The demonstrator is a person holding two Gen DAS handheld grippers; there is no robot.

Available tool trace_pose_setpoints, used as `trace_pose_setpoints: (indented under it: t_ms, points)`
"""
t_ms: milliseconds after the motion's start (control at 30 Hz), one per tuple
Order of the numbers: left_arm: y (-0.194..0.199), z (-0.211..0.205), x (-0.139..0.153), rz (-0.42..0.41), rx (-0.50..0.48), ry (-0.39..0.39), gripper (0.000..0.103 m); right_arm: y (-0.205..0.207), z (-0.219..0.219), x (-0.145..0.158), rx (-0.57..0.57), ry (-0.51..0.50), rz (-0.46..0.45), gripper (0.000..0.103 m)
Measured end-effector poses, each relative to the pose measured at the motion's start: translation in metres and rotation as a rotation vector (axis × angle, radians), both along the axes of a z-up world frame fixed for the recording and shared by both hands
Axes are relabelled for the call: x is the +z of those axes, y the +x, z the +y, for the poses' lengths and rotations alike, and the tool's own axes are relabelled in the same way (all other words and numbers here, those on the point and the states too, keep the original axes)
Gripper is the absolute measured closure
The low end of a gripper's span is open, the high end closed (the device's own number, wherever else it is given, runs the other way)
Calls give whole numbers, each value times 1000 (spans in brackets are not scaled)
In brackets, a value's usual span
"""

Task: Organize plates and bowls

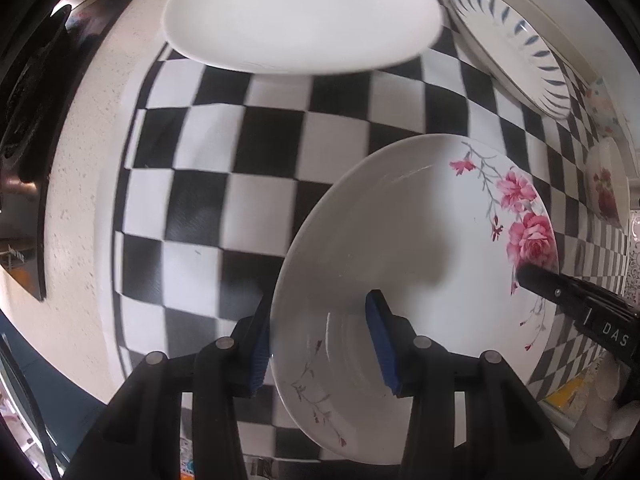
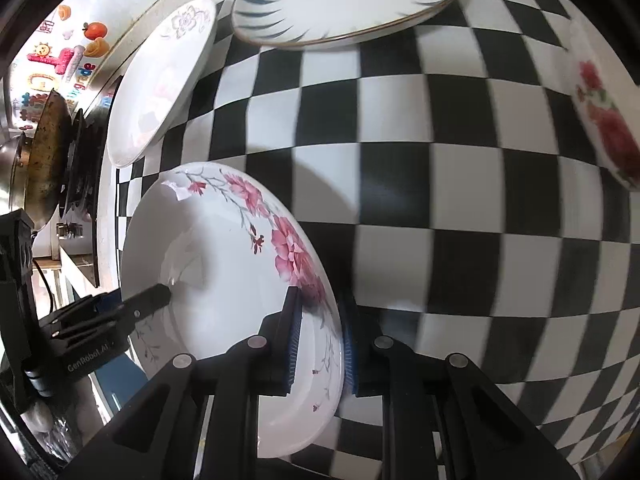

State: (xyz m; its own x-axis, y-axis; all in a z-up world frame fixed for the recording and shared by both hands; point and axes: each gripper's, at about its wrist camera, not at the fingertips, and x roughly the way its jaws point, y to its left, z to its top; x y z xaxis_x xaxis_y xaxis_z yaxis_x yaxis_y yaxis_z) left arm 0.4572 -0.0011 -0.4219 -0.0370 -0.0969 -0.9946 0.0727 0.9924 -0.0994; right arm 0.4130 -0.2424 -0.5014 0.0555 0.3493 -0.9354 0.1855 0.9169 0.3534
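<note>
A white plate with pink roses (image 1: 420,240) is held above the checkered cloth (image 1: 240,168) by both grippers. My left gripper (image 1: 320,344) straddles its near rim, one blue pad on each face. My right gripper (image 2: 320,344) is shut on the opposite rim of the same plate (image 2: 224,264); it shows in the left wrist view (image 1: 568,292) as a black finger on the roses. A plain white plate (image 1: 300,16) lies at the far end, also visible in the right wrist view (image 2: 160,80). A blue-striped plate (image 2: 344,0) lies beside it.
A rose-patterned bowl (image 2: 608,128) sits at the cloth's right side; a second floral bowl (image 1: 600,104) stands beyond it. A gas stove with a pan (image 2: 40,152) stands left of the cloth. The counter edge runs along the left (image 1: 80,200).
</note>
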Motion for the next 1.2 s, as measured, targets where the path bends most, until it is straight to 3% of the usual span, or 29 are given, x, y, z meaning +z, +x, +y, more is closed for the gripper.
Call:
trace_pose_setpoints:
  t_ms: [267,600,1033,1200]
  points:
    - [-22,-93,16,0,-31,-46,62,-34,-71,25,-48,-5,-31,83]
    - [-34,-199,0,36,-109,-16,62,-61,-132,12,-127,-4,7,83]
    - [-30,-262,0,22,-116,49,62,-62,-136,-6,-112,40,46,84]
    - [-35,-262,27,-15,-53,32,61,-61,-145,10,-99,23,37,84]
